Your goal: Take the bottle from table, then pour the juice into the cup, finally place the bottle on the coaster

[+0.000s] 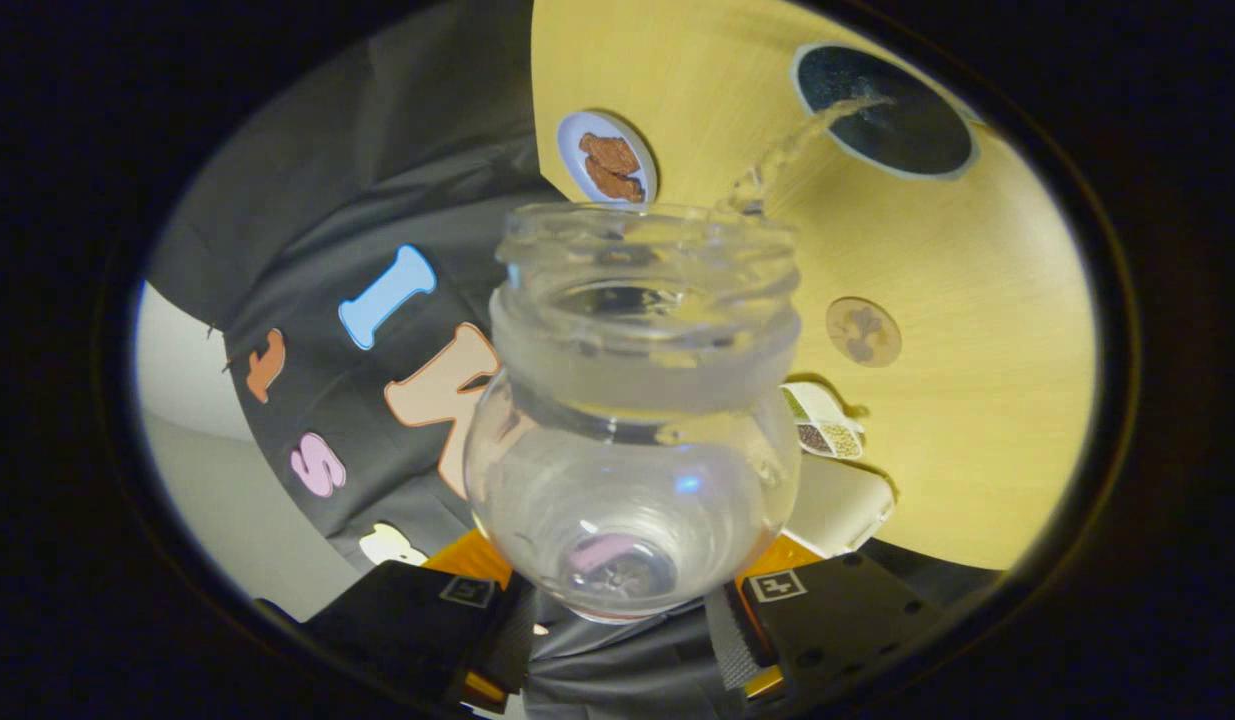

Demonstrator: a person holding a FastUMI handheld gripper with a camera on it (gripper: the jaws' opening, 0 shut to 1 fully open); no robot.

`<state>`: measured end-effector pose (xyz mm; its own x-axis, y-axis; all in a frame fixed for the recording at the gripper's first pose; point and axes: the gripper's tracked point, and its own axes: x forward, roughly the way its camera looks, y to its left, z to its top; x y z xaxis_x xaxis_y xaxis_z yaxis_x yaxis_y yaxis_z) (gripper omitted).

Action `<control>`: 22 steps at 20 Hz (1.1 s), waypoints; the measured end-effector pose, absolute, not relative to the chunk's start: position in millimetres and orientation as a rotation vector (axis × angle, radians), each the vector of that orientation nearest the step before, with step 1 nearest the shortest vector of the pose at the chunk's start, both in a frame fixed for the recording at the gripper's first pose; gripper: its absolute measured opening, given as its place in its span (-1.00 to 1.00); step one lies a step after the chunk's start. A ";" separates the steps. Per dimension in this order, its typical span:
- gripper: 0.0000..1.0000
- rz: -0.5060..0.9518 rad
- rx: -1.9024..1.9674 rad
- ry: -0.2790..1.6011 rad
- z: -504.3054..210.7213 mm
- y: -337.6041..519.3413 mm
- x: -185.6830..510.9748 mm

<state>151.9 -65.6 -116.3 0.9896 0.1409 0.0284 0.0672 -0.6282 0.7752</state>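
The tongs (627, 600) are clamping the clear bottle (632, 420) between their two fingers, one pressing on each side of its rounded lower body, so they are standing only as far apart as the bottle is wide. The bottle is filling the space just ahead of the fingers, tipped over so that its base is facing the camera and its wide open mouth is pointing away toward the table (977, 330). It is transparent, with a thick threaded neck, a bulbous body and no cap; its inside is looking almost drained, with only a film of liquid sitting near the neck. A thin, clear stream of juice (787, 150) is leaving the far rim of the mouth and arcing across into the cup (887, 110), a dark round vessel with a pale rim standing well beyond the bottle on the yellow wooden table. A round brown coaster (863, 331) is lying flat on the table, beside the bottle's neck and nearer the fingers than the cup. A small plate (607, 157) carrying brown food pieces is sitting near the table's edge, beyond the bottle's mouth. A packet showing grains (825, 420) is peeking out from behind the bottle's shoulder, lying on a pale object by the table.
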 end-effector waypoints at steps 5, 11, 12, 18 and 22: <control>0.53 0.113 2.289 0.136 -114.5 -70.5 152.7; 0.53 0.114 2.342 0.128 -112.7 -75.6 153.6; 0.53 0.112 2.350 0.129 -113.7 -76.7 154.3; 0.53 0.114 2.411 0.113 -109.6 -88.1 155.4; 0.53 0.113 2.444 0.100 -108.0 -94.3 155.0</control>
